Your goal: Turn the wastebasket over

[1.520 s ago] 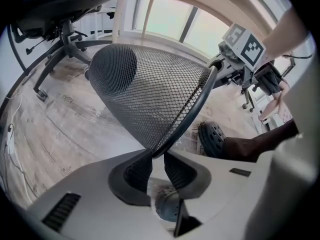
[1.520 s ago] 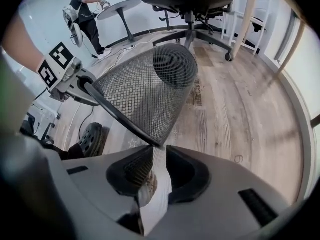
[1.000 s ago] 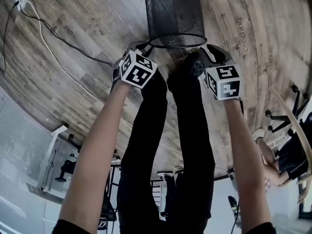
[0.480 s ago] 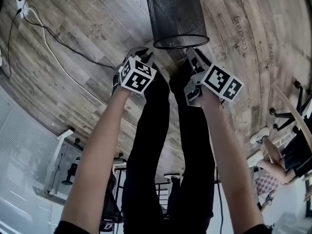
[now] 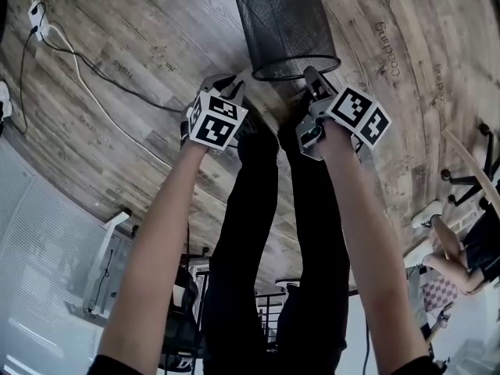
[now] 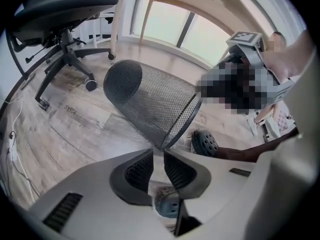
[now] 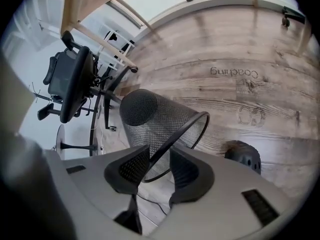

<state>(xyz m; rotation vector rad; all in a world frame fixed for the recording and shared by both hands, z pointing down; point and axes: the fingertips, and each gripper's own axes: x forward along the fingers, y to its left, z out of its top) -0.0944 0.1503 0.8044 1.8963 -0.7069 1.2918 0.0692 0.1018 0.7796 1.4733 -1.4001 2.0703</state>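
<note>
Nearest, the left hand-held gripper [image 6: 158, 151] has its jaws drawn almost together, pinching the lowest point of the rim [image 7: 178, 139] at their very tips. The right hand-held gripper [image 7: 159, 154] straddles the same rim farther round. Its jaws have just been closing, but a gap shows on either side of the wire, so the pads do not press yet. A black clog [image 6: 205, 143] sits just beside the grip. The black mesh wastebasket [image 5: 285, 22] is tipped over just ahead of the person's feet, mouth toward them and closed base pointing away above the wooden floor [image 5: 156, 22]. I cannot tell whether its wall touches the boards. It looks light. The rolled rim seems the stiff part to hold, on opposite sides, though thin wire may swivel in the pads, and the mesh wall would likely dent. An office chair [image 6: 65, 14] stands well beyond.
</note>
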